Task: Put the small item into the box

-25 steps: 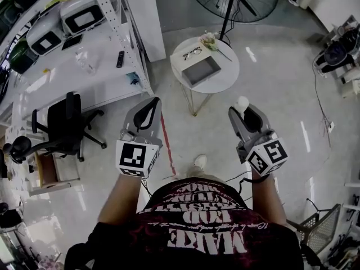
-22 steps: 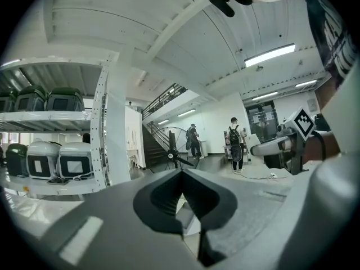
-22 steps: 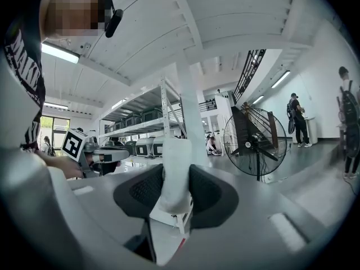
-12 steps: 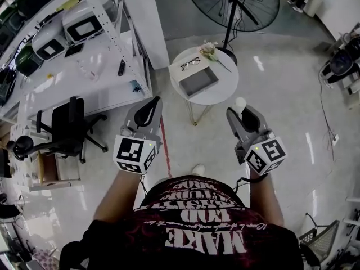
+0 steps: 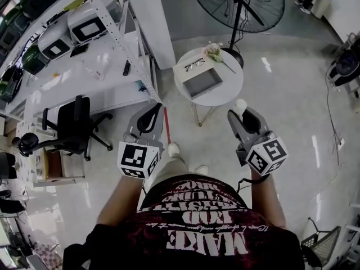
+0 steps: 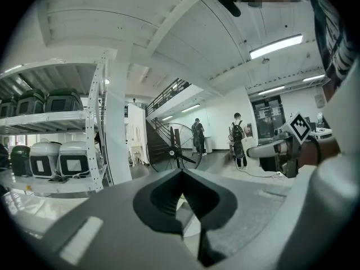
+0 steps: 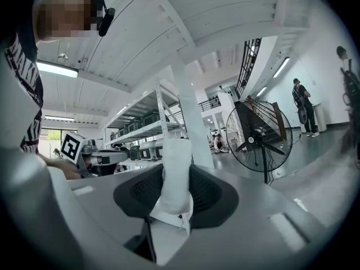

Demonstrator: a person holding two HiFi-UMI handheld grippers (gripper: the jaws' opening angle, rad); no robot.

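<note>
Closer than a second ago, the round table (image 5: 229, 88) has slid down the head view toward me, and a shoe (image 5: 173, 149) has stepped out between the grippers. My right gripper (image 5: 243, 110) is clamped on the small item (image 5: 241, 102), a white soft-looking thing standing up between the pads. It sits at about five o'clock from the table, well short of it. My left gripper (image 5: 150, 112), at seven o'clock, has its jaws together on nothing. The box (image 5: 202, 82) lies open on the table, with glasses (image 5: 194, 65) at its eleven o'clock. I judge the pickup done; the approach, lowering and release into the box are left.
</note>
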